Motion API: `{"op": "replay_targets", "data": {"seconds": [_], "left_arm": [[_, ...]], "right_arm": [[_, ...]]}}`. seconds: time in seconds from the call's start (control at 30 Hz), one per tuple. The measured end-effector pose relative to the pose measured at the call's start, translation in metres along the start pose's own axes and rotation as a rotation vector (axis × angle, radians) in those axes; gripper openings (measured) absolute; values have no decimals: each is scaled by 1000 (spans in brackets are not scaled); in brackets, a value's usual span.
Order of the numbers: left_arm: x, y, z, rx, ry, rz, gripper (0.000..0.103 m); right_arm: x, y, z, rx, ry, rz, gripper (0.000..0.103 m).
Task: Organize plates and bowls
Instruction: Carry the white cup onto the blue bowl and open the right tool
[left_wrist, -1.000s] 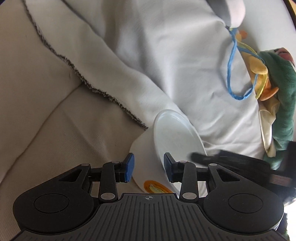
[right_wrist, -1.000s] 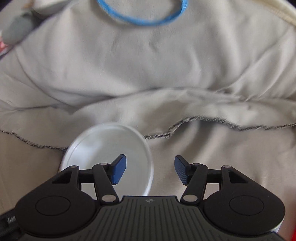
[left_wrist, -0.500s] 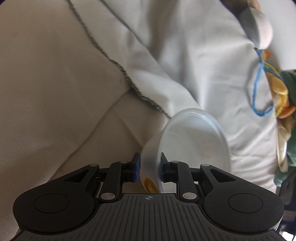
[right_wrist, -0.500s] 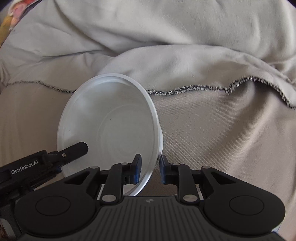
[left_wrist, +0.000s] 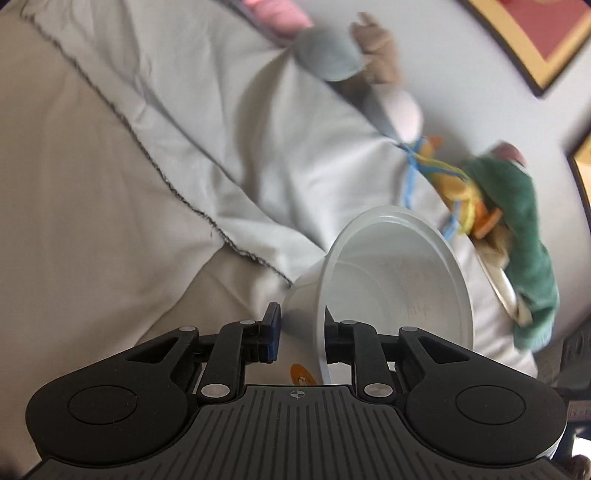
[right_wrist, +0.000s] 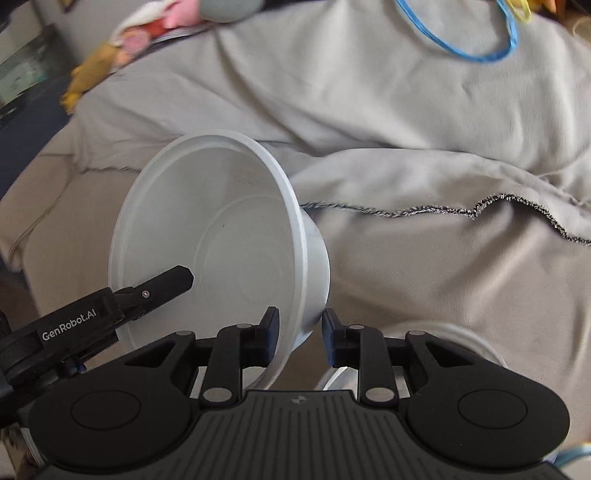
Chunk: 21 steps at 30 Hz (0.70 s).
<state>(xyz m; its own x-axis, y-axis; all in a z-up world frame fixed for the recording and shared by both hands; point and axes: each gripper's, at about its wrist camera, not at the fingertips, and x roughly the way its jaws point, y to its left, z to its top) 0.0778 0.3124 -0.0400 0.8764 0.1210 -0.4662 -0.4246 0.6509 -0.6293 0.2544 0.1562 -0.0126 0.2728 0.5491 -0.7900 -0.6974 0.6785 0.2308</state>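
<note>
A white plastic bowl (left_wrist: 399, 280) is held tilted above a bed. My left gripper (left_wrist: 301, 338) is shut on its wall near the rim, one finger inside and one outside. In the right wrist view the same bowl (right_wrist: 221, 236) has my right gripper (right_wrist: 298, 338) shut on the opposite side of its rim. The left gripper's finger (right_wrist: 162, 286) reaches into the bowl from the left there. The rim of another white dish (right_wrist: 476, 341) shows low behind my right gripper.
A grey blanket (right_wrist: 406, 122) with a dark stitched edge lies over a beige cover (left_wrist: 81, 192). Stuffed toys (left_wrist: 517, 229) and a blue cord (right_wrist: 476, 51) lie at the far side. A framed picture (left_wrist: 532, 40) hangs on the wall.
Both grippers closed on the bowl's rim from opposite sides, then lifted it off the bed. The views now look higher, with toys and wall in sight.
</note>
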Motion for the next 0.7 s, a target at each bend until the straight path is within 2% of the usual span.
{"op": "replay_targets", "data": {"seconds": [0.13, 0.33, 0.53, 0.7], "left_arm": [[-30, -36, -15, 54, 73, 27, 26], [-57, -105, -52, 197, 170, -68, 29], [-44, -169, -95, 344, 308, -168, 32], [-12, -204, -121, 419, 410, -167, 33]], "right_arm": [[-44, -1, -38, -25, 20, 20, 25], [-108, -44, -92, 44, 38, 38, 25], [-166, -101, -141, 121, -37, -33, 25], [-174, -144, -164, 230, -75, -104, 25]]}}
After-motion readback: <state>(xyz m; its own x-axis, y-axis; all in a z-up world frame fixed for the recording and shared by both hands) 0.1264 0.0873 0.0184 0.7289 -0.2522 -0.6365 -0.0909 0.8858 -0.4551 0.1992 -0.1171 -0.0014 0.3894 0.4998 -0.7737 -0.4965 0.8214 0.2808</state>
